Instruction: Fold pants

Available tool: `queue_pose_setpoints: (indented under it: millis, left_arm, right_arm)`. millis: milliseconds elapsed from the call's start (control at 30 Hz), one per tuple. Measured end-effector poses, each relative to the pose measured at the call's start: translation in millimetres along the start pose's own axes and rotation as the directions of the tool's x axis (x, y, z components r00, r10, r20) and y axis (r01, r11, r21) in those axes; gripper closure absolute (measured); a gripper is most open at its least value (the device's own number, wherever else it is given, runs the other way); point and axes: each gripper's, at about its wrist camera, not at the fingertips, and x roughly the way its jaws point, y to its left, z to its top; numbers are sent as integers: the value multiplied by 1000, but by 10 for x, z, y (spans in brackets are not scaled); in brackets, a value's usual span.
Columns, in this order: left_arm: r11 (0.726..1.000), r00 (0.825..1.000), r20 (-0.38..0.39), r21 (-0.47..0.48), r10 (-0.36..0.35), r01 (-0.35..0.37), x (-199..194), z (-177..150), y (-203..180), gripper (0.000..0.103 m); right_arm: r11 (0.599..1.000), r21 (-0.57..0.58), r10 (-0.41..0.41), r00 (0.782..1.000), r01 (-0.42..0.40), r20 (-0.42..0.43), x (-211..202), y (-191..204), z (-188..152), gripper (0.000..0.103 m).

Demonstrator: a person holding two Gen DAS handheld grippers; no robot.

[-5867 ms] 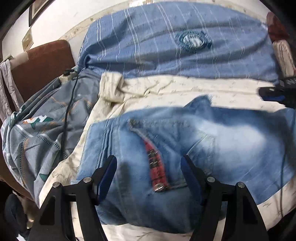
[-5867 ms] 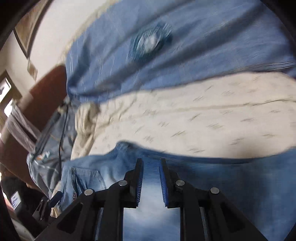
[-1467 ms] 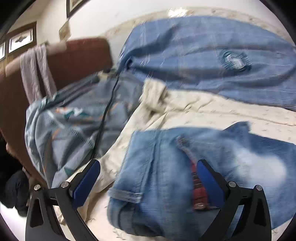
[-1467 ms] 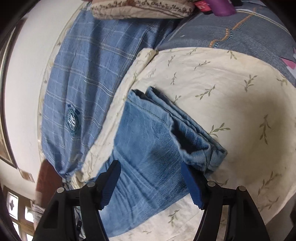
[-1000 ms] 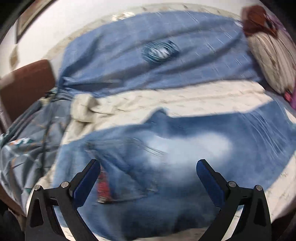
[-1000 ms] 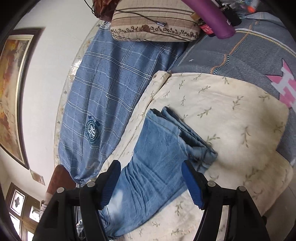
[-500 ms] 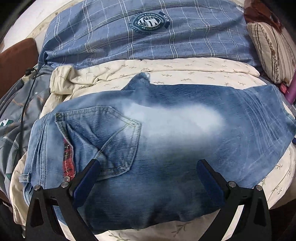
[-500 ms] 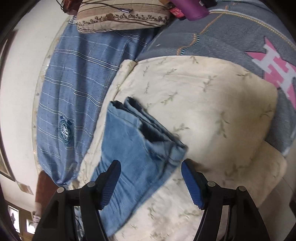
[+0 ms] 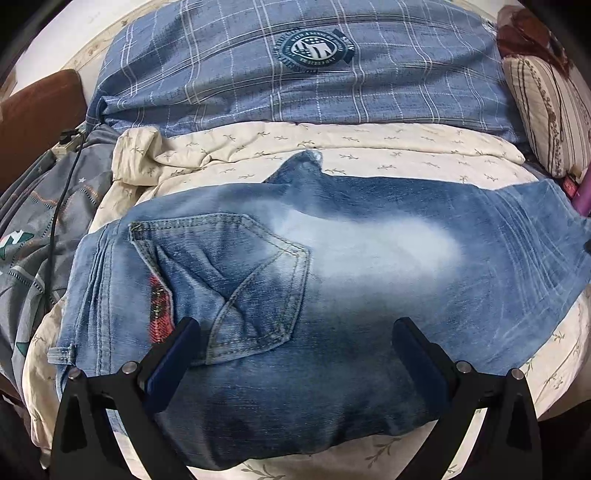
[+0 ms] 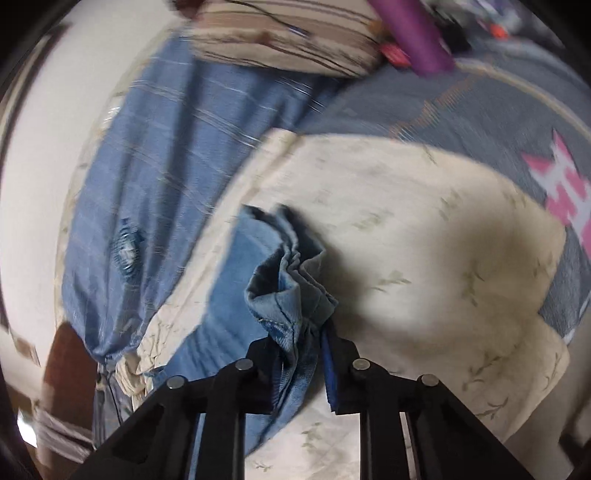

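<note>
Blue jeans (image 9: 303, 280) lie folded lengthwise across a cream leaf-print quilt (image 9: 369, 147), waistband and back pocket to the left, legs running off to the right. My left gripper (image 9: 295, 354) is open, hovering over the seat of the jeans with nothing between its pads. In the right wrist view the leg cuffs (image 10: 288, 291) are bunched up between the pads of my right gripper (image 10: 299, 365), which is shut on them. The rest of the legs (image 10: 221, 332) trail away to the left.
A blue plaid blanket (image 9: 295, 81) lies behind the quilt. A striped pillow (image 9: 546, 110) and a purple cylinder (image 10: 417, 33) sit at the right end. A grey patterned cover (image 9: 33, 236) with a black cable (image 9: 55, 221) lies left; a brown headboard (image 9: 29, 125) stands behind.
My right gripper has come down onto the leg cuffs and shut on them; it was open above them before. My left gripper stays open and has settled closer over the seat.
</note>
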Motion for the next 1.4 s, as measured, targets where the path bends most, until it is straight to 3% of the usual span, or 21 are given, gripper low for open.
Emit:
queue_pose_setpoints:
  millis: [133, 300, 467, 633, 733, 800, 867, 933, 1000, 1033, 1100, 1133, 1200, 1267, 1333, 1400]
  left_arm:
    - [999, 1000, 19, -41, 9, -8, -32, 35, 100, 0]
    - [996, 997, 68, -81, 30, -24, -126, 74, 224, 0]
    - [995, 994, 99, -96, 46, -37, -212, 87, 356, 0]
    - [988, 988, 132, -144, 79, -60, -302, 96, 583, 0]
    - [981, 986, 137, -184, 93, -67, -326, 91, 722, 0]
    - [977, 987, 129, -204, 96, -69, -313, 87, 783, 0]
    - [974, 989, 116, -217, 90, -64, -286, 84, 814, 0]
    - [974, 991, 104, -219, 81, -57, -271, 80, 808, 0]
    - [976, 990, 110, -211, 83, -58, -274, 79, 779, 0]
    - [977, 989, 116, -203, 86, -61, -283, 80, 755, 0]
    - [980, 987, 137, -188, 87, -60, -312, 86, 694, 0]
    - [982, 985, 151, -178, 85, -57, -334, 89, 652, 0]
    - [987, 982, 173, -151, 77, -51, -365, 92, 546, 0]
    - [991, 981, 181, -128, 66, -43, -372, 96, 443, 0]
    - [996, 981, 188, -85, 44, -28, -373, 82, 290, 0]
    - [999, 980, 197, -28, 39, -34, -372, 66, 127, 0]
  right_arm:
    - [989, -145, 50, 998, -43, 44, -84, 381, -127, 87]
    - [949, -309, 85, 996, -70, 33, -13, 902, -411, 88]
    - [893, -435, 112, 993, -114, -31, 113, 1370, -820, 88]
    - [828, -525, 130, 978, -196, -161, 308, 1730, -1289, 88]
    - [780, -580, 90, 959, -236, -268, 485, 1902, -1613, 88]
    - [758, -615, -8, 940, -216, -340, 714, 1961, -1832, 84]
    - [725, -669, -107, 931, -167, -349, 848, 1999, -1966, 83]
    - [696, -697, -115, 931, -174, -347, 828, 2036, -1976, 83]
    - [706, -668, -49, 924, -236, -379, 719, 1996, -1883, 79]
    - [714, -644, -13, 915, -273, -403, 662, 1945, -1836, 72]
    - [721, -604, 50, 895, -340, -444, 580, 1896, -1760, 54]
    - [717, -590, 88, 888, -371, -452, 495, 1869, -1717, 39]
    - [703, -588, 144, 890, -399, -433, 381, 1858, -1658, 37]
    - [709, -585, 196, 906, -395, -374, 238, 1797, -1543, 37]
    - [750, -553, 212, 924, -362, -317, 220, 1744, -1356, 37]
    - [786, -538, 175, 944, -305, -280, 313, 1723, -1207, 37]
